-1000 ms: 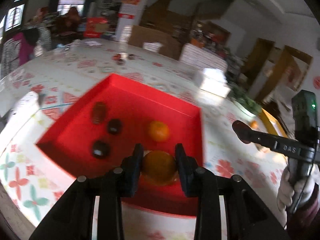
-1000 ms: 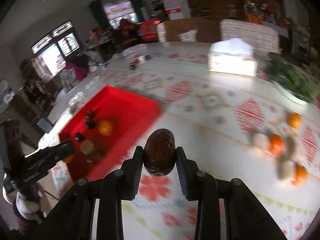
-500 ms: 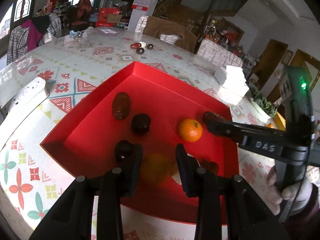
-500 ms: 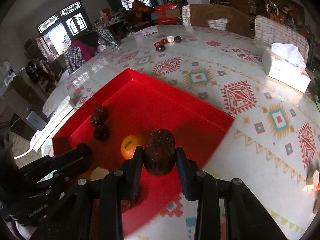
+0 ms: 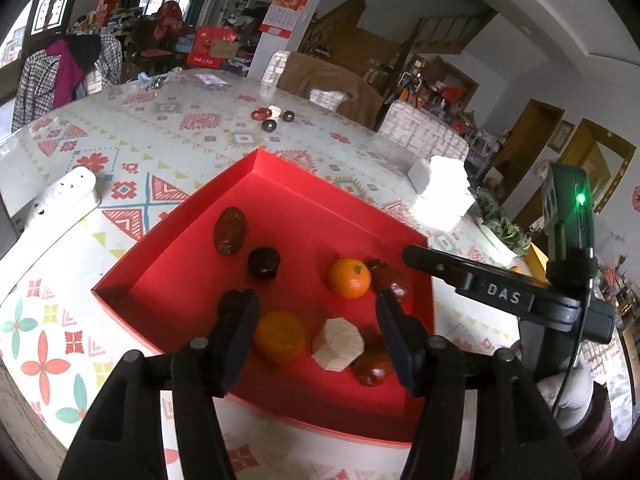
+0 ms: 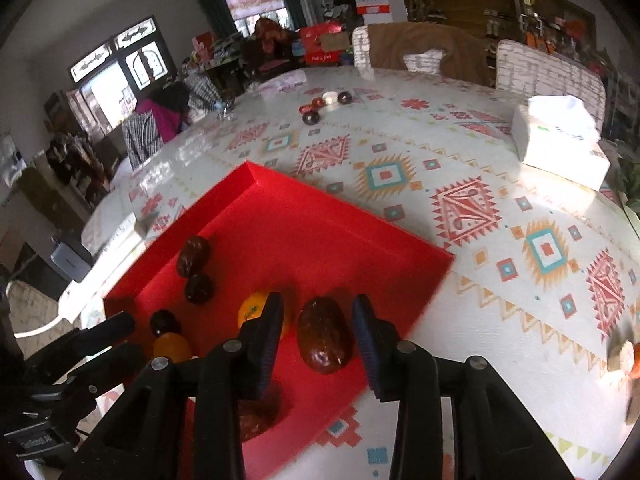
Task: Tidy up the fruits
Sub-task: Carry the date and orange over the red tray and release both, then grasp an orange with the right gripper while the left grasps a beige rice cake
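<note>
A red tray (image 5: 304,196) (image 6: 304,220) lies on the patterned table. It holds an orange (image 5: 349,277), a yellow-orange round fruit (image 5: 279,336), a pale hexagonal piece (image 5: 338,344), dark plums (image 5: 263,263) and brown dates (image 5: 229,230). My left gripper (image 5: 316,320) is open above the tray's near part, the yellow fruit lying free between its fingers. My right gripper (image 6: 318,336) is open over the tray, a brown date (image 6: 325,334) lying between its fingers, apart from both. The right gripper also shows in the left wrist view (image 5: 480,286).
A white tissue box (image 6: 560,144) (image 5: 440,184) stands at the far right. Small dark and red items (image 6: 320,106) lie at the table's far side. A white power strip (image 5: 52,208) lies left of the tray. More fruit (image 6: 624,354) sits at the right edge.
Both grippers opened. The left let go of the yellow-orange fruit in the tray; the right came over the tray and let go of the brown date.
</note>
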A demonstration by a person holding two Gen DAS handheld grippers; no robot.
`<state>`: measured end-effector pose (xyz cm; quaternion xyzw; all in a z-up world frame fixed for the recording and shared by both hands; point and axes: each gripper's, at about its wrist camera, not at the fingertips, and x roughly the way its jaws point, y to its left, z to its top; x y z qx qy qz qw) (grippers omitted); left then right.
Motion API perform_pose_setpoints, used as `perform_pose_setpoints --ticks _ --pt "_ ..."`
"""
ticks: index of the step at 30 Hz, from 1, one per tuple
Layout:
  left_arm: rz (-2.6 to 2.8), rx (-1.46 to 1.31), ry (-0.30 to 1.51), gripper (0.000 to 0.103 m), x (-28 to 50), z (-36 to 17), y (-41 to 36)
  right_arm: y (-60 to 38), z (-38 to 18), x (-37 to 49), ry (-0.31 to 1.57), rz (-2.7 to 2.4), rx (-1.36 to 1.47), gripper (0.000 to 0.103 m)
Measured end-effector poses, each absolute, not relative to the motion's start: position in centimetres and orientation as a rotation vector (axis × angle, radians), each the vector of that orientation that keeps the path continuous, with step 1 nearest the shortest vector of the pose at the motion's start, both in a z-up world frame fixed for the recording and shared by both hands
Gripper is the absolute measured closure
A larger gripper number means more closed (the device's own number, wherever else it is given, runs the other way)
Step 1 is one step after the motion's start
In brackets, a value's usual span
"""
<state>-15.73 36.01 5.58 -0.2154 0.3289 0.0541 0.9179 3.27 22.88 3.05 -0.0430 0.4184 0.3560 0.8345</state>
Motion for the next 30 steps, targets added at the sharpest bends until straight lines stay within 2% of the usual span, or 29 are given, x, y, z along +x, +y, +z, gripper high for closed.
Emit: perform_pose_setpoints --ticks 3,13,25,30 --pt "0.098 -0.457 0.648 0.041 -16.2 6.4 35.3 21.0 3.5 2.7 0.87 0.742 -0.071 0.055" --pt "0.009 -0.401 0.646 0.03 -16.0 8.2 29.5 11.2 3.5 1.0 0.852 0.652 -0.019 0.054" --pt "-0.123 -0.332 0.722 0.03 -13.6 7.2 21.0 -11.3 3.9 1.8 0.816 0.272 0.122 0.05" --pt "-0.173 -0.298 0.763 0.03 -12.3 6.8 17.7 -14.4 3.0 3.4 0.833 0.223 0.195 0.05"
